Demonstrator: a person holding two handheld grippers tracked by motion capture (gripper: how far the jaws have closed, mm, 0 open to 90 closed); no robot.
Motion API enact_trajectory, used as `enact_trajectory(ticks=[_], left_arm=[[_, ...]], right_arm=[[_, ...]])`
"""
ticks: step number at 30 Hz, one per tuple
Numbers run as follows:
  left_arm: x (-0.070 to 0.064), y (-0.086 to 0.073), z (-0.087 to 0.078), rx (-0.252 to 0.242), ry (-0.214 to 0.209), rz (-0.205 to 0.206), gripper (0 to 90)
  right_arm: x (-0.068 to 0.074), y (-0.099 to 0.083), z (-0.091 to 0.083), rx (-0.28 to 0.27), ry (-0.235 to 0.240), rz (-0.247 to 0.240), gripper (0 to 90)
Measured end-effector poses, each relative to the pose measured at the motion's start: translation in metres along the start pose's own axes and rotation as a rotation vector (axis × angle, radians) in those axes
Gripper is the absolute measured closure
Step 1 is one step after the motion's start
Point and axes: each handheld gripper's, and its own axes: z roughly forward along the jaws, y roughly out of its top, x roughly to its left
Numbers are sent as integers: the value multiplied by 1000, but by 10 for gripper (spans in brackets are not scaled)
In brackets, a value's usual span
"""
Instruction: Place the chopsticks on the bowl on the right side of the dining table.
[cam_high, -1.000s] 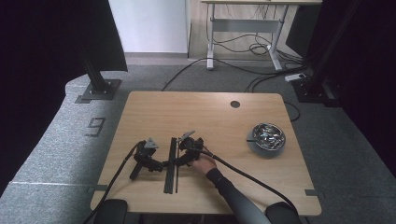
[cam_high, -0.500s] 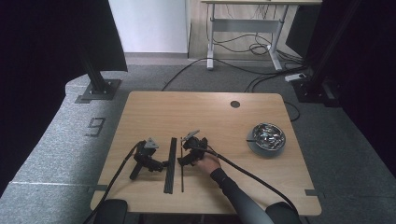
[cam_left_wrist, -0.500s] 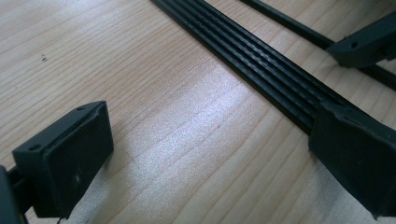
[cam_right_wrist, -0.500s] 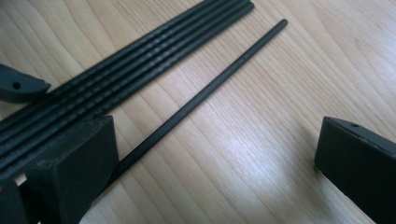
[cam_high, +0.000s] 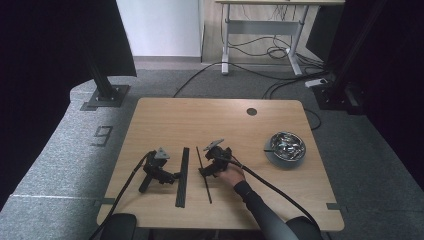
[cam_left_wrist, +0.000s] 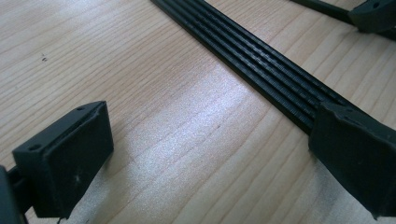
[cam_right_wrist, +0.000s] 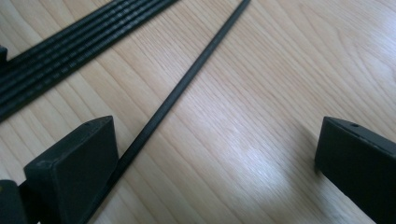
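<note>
High view has the ribbed strip (cam_high: 182, 176) and thin rod (cam_high: 203, 173) lying flat side by side on the table (cam_high: 210, 117). Both the left gripper (cam_high: 170, 176) and right gripper (cam_high: 205, 170) have jaws spread, grasping nothing, so no pick-up yet I'd guess. The metal bowl (cam_high: 285, 146) sits well apart; its contents are too small to make out.

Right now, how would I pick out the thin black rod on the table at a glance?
Start at the wooden table and find the right gripper near its middle. The thin rod lies just beside it, running front to back. Unlike the wide ribbed strip to its left, it is a single slim line.
</note>
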Motion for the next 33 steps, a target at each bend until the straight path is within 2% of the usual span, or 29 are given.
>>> enact_trajectory(ticks=[7, 10, 11, 12, 13, 14, 16, 17, 18, 20, 27, 33], left_arm=[[0, 0, 0, 0, 0, 0, 0], [0, 0, 0, 0, 0, 0, 0], [0, 0, 0, 0, 0, 0, 0], [0, 0, 0, 0, 0, -1, 0], [0, 0, 0, 0, 0, -1, 0], [0, 0, 0, 0, -1, -1, 0], [0, 0, 0, 0, 0, -1, 0], [0, 0, 0, 0, 0, -1, 0], [0, 0, 0, 0, 0, 0, 0], [0, 0, 0, 0, 0, -1, 0], [0, 0, 0, 0, 0, -1, 0], [0, 0, 0, 0, 0, -1, 0]], right_arm=[[-8, -5, -6, 18, -7, 9, 2], [-12, -8, -15, 2, -7, 13, 215], [-12, -8, -15, 2, -7, 13, 215], [-15, -9, -19, 4, -3, 10, 319], [-15, -9, -19, 4, -3, 10, 319], [-17, -11, -23, 4, 5, -2, 443], [-18, -12, -25, 10, 7, -3, 513], [-18, -12, -25, 10, 7, -3, 513], [-20, -13, -28, 16, 10, -6, 592], [-21, -15, -30, 19, 14, -11, 660], [-22, -22, -35, 2, 13, -33, 820], [-25, -26, -39, 12, 12, -28, 853]])
